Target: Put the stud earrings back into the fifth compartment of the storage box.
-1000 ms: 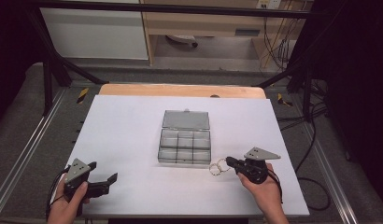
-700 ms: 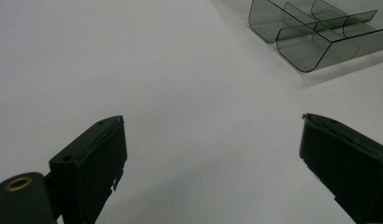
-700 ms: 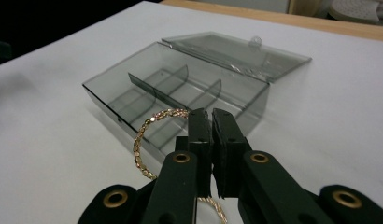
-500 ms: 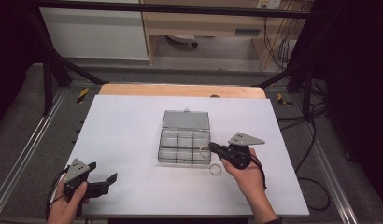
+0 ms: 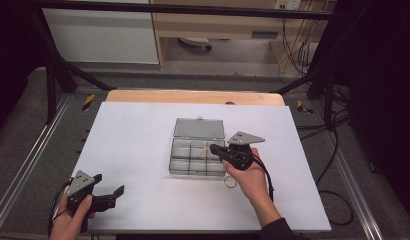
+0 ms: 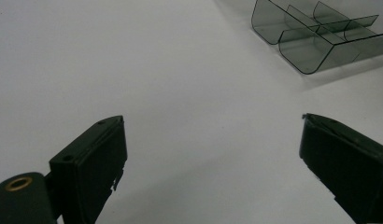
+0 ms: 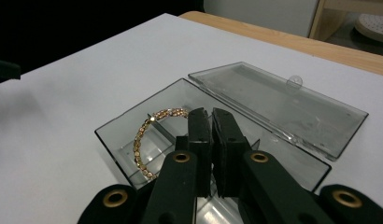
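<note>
White table sheet (image 5: 138,150) covers most of the surface; a wooden strip (image 5: 193,96) shows along the far edge. One ring (image 5: 230,182) lies on the sheet near the front. Black frame struts (image 5: 53,75) and cables (image 5: 338,150) flank the table.

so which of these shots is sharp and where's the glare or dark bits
Right gripper view: gold beaded bracelet crisp, soft sheen on the clear plastic compartment box. Left gripper view: black jaws blurred, white table evenly lit. High view: soft, surroundings dark.
</note>
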Tool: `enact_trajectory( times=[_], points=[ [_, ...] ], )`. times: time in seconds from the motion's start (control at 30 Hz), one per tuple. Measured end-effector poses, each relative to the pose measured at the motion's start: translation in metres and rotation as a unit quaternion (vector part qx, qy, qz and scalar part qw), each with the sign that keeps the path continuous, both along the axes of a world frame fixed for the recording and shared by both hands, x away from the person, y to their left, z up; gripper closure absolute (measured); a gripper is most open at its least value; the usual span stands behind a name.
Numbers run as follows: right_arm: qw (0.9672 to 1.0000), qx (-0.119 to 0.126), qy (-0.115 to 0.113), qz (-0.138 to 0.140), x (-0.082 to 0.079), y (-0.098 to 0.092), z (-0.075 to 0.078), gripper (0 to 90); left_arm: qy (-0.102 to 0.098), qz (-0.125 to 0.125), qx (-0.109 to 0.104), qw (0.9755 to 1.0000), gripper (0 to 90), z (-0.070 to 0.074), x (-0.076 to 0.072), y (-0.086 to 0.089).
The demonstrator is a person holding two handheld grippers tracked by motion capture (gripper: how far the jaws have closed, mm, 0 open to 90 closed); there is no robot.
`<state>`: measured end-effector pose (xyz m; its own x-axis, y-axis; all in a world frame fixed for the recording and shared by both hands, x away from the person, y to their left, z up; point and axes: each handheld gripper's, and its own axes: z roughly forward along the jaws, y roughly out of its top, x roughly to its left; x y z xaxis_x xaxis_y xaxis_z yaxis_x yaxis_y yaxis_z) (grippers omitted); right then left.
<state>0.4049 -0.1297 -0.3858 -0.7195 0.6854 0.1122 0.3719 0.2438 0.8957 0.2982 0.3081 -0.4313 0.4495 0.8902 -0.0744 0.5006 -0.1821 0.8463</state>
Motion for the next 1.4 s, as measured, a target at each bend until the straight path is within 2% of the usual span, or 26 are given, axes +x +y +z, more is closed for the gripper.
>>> enact_trajectory(
  times=[0.33,0.77,1.4],
  points=[
    [0.9999,0.0,-0.006,-0.01,0.008,0.008,-0.003,87.4,0.002,-0.002,0.004,1.0,7.6,-0.001,0.0,-0.001],
    [0.9999,-0.009,0.003,-0.01,0.012,0.018,-0.008,87.4,0.004,-0.002,0.004,1.0,7.6,-0.002,0.001,-0.001],
    [0.9983,-0.059,0.001,-0.002,0.008,0.035,-0.02,87.3,0.003,-0.006,0.006,1.0,7.6,-0.001,0.001,-0.002]
  ],
)
